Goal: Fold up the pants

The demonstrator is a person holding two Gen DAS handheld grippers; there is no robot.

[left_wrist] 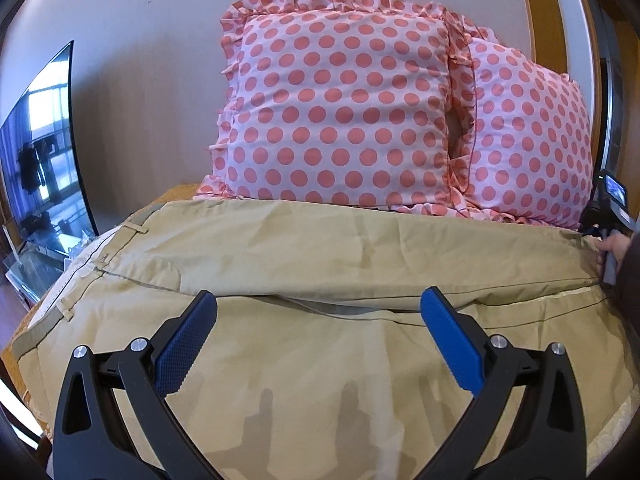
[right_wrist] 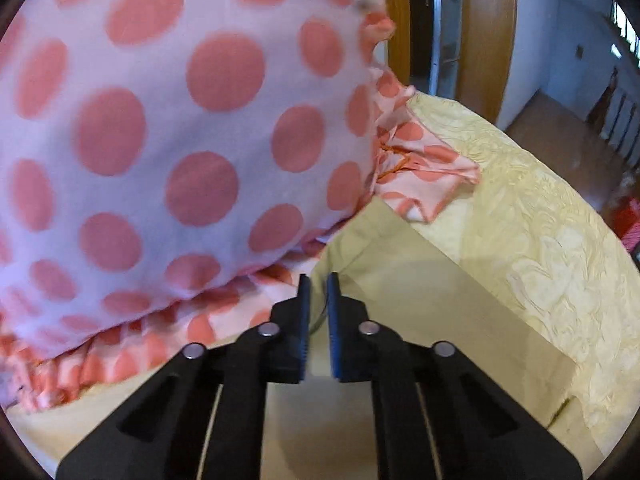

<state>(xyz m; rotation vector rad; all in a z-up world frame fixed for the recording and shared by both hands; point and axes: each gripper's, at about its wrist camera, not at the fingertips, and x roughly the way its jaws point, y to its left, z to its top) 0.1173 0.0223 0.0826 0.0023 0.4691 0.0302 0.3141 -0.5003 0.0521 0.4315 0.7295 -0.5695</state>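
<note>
Across the lower half of the left wrist view, the khaki pants (left_wrist: pixel 320 264) lie spread on the bed, waistband at left, hems at right. Over their near leg the left gripper (left_wrist: pixel 316 312) hangs with jaws spread wide, holding nothing. At the far right edge the right gripper (right_wrist: pixel 319 292) has its jaws nearly pressed together at the hem; whether cloth is actually pinched I cannot tell. A thin grip there could slip on lifting, and the polka-dot pillows (left_wrist: pixel 340 100), touching the pants' far edge, could snag the fold.
</note>
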